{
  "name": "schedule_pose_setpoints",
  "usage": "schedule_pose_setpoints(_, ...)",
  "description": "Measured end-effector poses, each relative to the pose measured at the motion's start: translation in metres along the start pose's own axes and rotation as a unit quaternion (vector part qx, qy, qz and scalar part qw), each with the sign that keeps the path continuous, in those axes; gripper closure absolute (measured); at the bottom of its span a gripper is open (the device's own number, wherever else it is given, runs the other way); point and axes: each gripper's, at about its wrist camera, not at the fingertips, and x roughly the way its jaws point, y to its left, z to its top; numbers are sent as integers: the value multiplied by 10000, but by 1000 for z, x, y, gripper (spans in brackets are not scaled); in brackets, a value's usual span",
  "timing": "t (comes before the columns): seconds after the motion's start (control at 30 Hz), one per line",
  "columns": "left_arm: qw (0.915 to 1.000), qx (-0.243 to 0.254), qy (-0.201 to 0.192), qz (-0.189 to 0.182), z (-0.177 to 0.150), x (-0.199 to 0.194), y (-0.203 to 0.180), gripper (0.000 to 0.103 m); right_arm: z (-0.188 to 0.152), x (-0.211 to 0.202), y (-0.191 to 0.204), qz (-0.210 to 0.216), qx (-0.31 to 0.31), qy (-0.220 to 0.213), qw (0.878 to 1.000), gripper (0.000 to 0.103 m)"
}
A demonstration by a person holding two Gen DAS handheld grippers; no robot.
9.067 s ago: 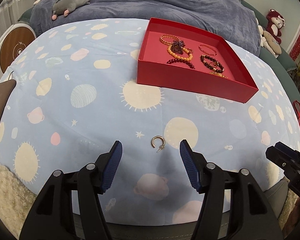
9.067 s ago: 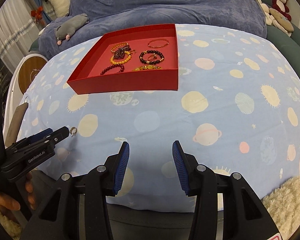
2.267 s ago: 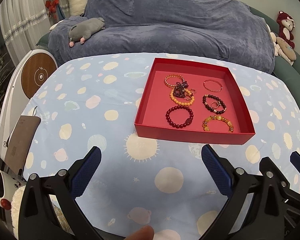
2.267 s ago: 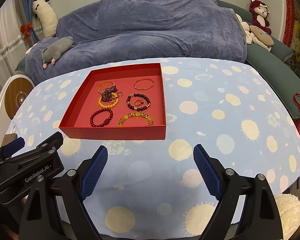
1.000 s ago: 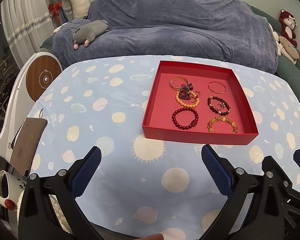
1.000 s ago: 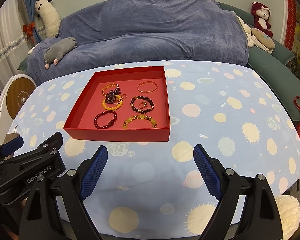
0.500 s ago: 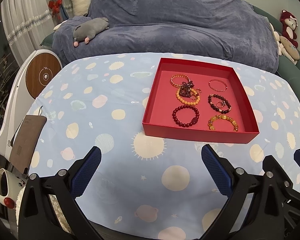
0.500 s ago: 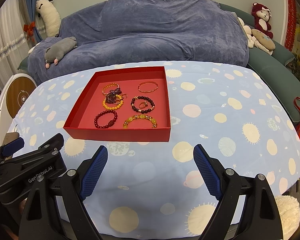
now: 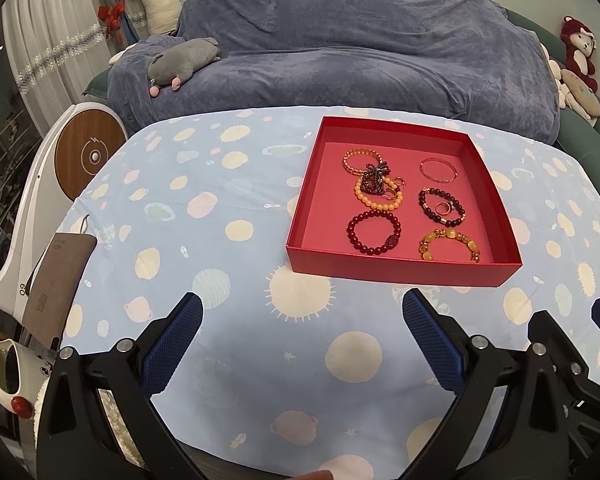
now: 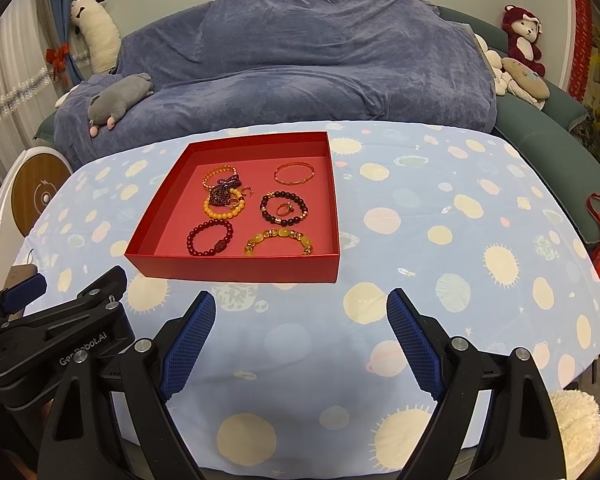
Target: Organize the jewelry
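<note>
Since approx 9 s ago the small hoop earring is gone from the cloth and you've pulled both grippers back. Nearest: left gripper (image 9: 302, 334) and right gripper (image 10: 300, 334), fingers wide apart, empty, over bare tabletop (image 10: 420, 240). Beyond: red tray (image 10: 236, 270) w/ bead bracelets (image 10: 210, 237), light, slippery, floppy; pinch across one strand. Tray walls limit side entry; come from above.
</note>
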Motion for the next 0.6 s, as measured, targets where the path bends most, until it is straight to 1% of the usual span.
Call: schedule_pose_setpoints(0.6,10000,-24,17,-29,1,1,0,8,-2,0,-2,13,48,0,10000,19)
